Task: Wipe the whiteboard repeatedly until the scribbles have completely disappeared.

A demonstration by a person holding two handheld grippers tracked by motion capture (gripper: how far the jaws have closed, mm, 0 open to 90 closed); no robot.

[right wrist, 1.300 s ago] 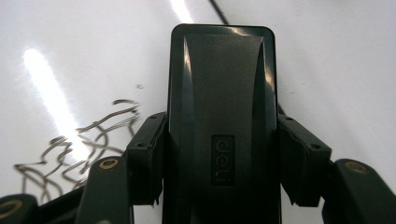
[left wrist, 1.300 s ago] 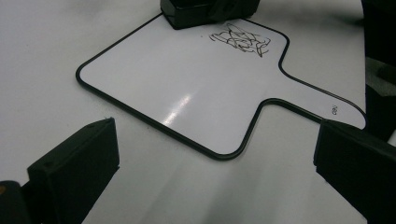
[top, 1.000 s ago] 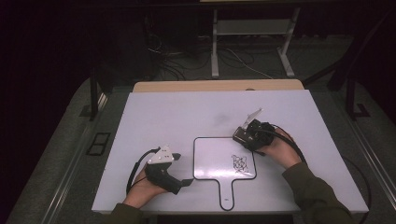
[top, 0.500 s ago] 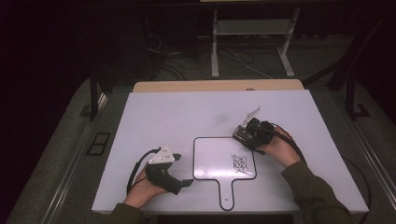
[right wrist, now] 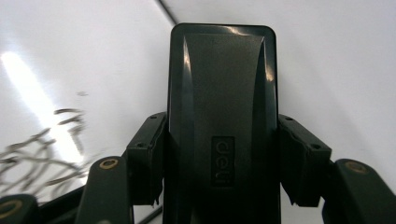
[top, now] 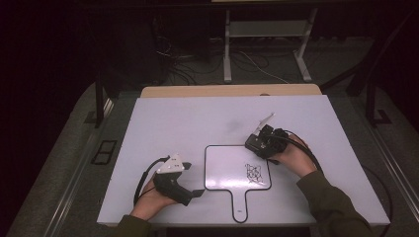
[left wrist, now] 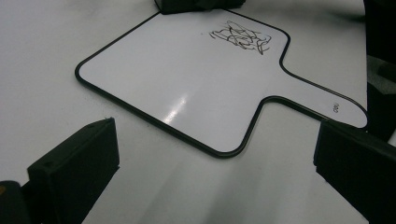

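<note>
**A:** Start at the bottom of the high view. Why is my left gripper (top: 174,183) parked there?

**B:** It sits low on the counter (top: 163,123), just beside the lower left corner of the whiteboard (top: 225,165). Its own view has the two fingers (left wrist: 77,161) spread wide with nothing between them and the board's near corner lying just ahead. My guess is that I keep it there to brace the board if it slides.

**A:** And the board itself?

**B:** Flat on the counter, a little below the middle of the high view, its handle (top: 239,205) pointing to the bottom edge. That puts the writing face up and the handle close to me. The scribble (top: 256,172) is in the board's lower right part, black loops, not wiped yet.

**A:** So the right gripper (top: 260,142) is the working one?

**B:** Yes. It sits at the board's upper right corner, right of centre in the frame. In its own view the fingers (right wrist: 147,156) are pinching a black eraser (right wrist: 223,116) by its two long sides, so the flat pad can face down. The scribble (right wrist: 44,149) shows at that view's lower left, beside the eraser, not under it.

**A:** What comes next?

**B:** I judge a short pull down towards the scribble, keeping the eraser flat.
</note>
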